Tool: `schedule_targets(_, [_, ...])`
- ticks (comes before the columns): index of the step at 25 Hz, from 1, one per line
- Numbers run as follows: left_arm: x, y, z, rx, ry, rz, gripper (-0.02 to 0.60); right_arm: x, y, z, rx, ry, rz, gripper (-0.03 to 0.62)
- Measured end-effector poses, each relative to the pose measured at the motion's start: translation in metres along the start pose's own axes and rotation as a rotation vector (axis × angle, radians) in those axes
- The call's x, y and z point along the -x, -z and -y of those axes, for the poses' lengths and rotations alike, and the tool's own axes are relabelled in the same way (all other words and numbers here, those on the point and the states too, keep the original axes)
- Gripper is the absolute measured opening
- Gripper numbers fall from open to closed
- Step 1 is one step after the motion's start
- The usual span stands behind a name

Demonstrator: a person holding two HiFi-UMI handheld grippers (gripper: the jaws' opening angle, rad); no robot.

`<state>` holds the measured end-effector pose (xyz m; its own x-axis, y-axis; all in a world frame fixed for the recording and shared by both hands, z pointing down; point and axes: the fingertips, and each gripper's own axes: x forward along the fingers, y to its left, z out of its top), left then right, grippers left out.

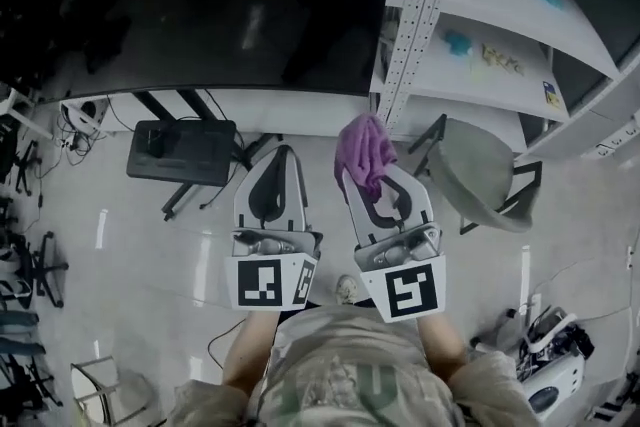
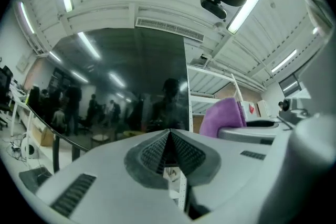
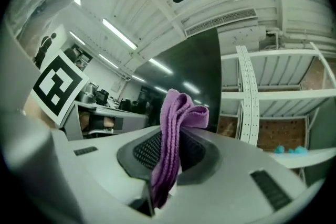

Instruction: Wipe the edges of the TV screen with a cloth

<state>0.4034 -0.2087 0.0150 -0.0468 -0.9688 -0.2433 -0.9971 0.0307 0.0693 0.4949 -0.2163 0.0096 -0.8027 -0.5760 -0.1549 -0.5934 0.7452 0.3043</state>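
The right gripper [image 1: 375,183] is pinching the purple cloth [image 1: 363,147] near the TV screen [image 1: 200,5]; the left gripper's [image 1: 281,155] fingers are pressing together, empty.

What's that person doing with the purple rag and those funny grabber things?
A person holds a gripper in each hand in front of a big dark TV screen. The right gripper has its jaws shut on a purple cloth, near the screen's lower right corner. The left gripper is shut and empty beside it. The cloth doesn't seem to touch the screen.
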Motion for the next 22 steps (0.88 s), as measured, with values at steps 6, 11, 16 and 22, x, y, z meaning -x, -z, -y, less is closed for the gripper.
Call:
schedule_targets(6, [0.058,-0.012,-0.001,-0.097,-0.074,0.012,0.016,0.019,-0.012,-0.040,-0.058,-0.071,0.046,0.055])
schedule_targets(11, [0.073,-0.026,0.002,-0.130,-0.089,0.034,0.015,0.027,-0.013,-0.048,-0.093,-0.073,0.039,0.054])
schedule_targets(16, [0.077,-0.032,0.006,-0.146,-0.055,0.019,0.015,0.031,-0.018,-0.050,-0.083,-0.052,0.033,0.054])
schedule_targets(22, [0.072,-0.037,0.011,-0.137,0.005,0.013,0.015,0.033,-0.026,-0.049,-0.123,-0.004,0.048,0.054])
